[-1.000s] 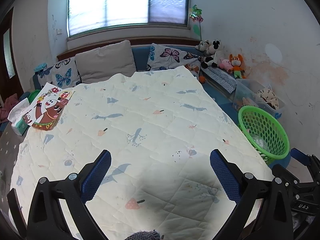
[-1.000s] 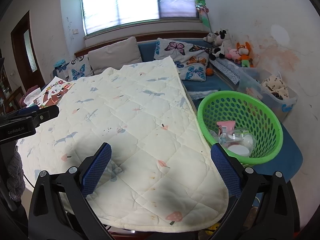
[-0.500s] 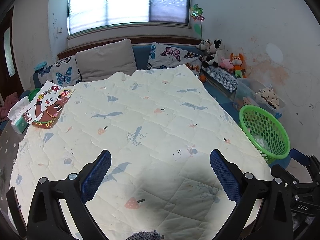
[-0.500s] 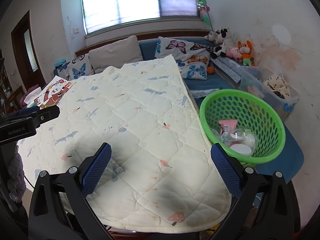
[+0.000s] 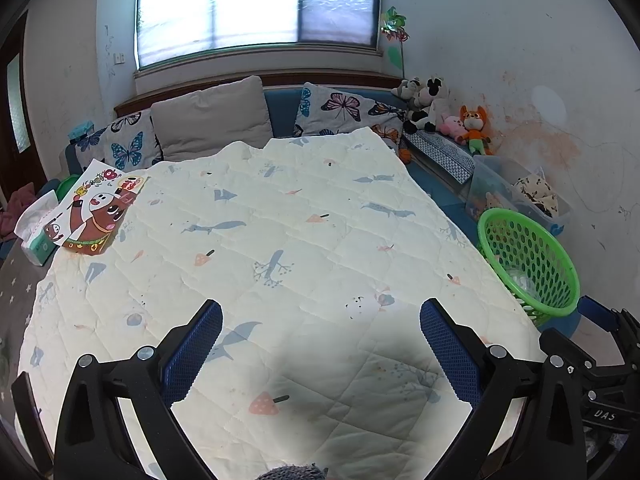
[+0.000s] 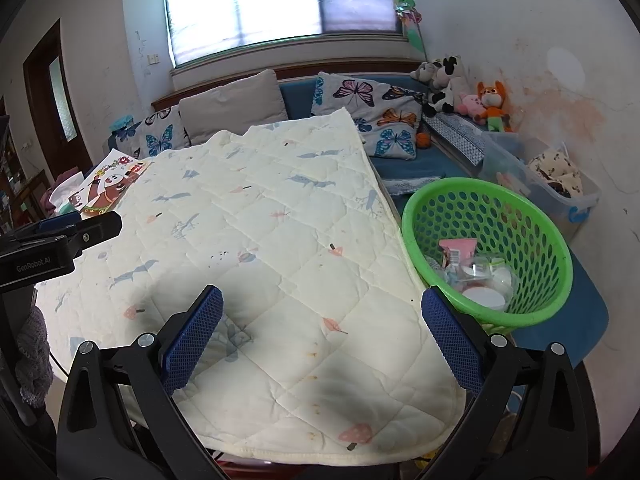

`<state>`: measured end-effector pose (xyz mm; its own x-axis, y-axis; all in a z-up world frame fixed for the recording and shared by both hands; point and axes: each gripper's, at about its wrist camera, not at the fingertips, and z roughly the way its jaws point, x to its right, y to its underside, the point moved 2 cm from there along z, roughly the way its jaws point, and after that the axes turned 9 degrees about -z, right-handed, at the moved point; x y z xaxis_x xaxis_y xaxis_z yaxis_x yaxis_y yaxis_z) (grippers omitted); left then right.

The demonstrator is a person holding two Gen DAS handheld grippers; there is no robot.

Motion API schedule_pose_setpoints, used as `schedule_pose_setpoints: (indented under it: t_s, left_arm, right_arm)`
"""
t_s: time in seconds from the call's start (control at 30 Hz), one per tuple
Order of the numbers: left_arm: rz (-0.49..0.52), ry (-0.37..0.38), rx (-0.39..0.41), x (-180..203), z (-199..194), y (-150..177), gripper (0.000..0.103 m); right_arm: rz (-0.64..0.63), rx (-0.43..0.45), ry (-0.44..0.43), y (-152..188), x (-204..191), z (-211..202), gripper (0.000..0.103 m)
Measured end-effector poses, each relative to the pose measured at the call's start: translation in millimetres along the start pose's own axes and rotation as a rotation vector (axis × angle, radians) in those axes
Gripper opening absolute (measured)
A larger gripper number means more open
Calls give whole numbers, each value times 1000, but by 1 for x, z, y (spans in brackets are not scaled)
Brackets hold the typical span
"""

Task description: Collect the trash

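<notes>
A green perforated basket [image 6: 532, 216] stands to the right of the table and holds trash: a pink packet [image 6: 458, 250], clear plastic wrappers and white lids [image 6: 486, 298]. It also shows in the left wrist view [image 5: 554, 248]. My left gripper [image 5: 320, 344] is open and empty above the near part of the cream quilt [image 5: 280, 240]. My right gripper [image 6: 322, 332] is open and empty over the quilt's near right corner, left of the basket. The left gripper also shows at the left edge of the right wrist view [image 6: 60, 236].
A cartoon picture sheet [image 5: 96, 212] and a tissue pack [image 5: 36, 228] lie at the table's far left. Cushions [image 5: 212, 120] line a blue bench behind. Plush toys [image 5: 472, 124] and a clear storage bin [image 6: 560, 184] sit at the right wall.
Both grippers have drifted slightly; the basket sits a little farther right and lower in both views. Both stay open and empty.
</notes>
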<state>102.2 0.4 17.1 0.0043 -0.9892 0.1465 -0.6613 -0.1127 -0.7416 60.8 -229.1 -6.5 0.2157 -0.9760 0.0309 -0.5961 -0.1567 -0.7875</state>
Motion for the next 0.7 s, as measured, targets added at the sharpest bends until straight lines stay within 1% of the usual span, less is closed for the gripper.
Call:
schedule_pose_setpoints:
  t_s: [0.43,0.7]
  left_arm:
    - [-18,9,-3,-4,0,1,96]
    - [-27,-9,-4,-5,0,1,96]
  right_arm:
    - [1,0,-4,0,1,0,99]
    - [-2,0,-4,0,-1,-1,99]
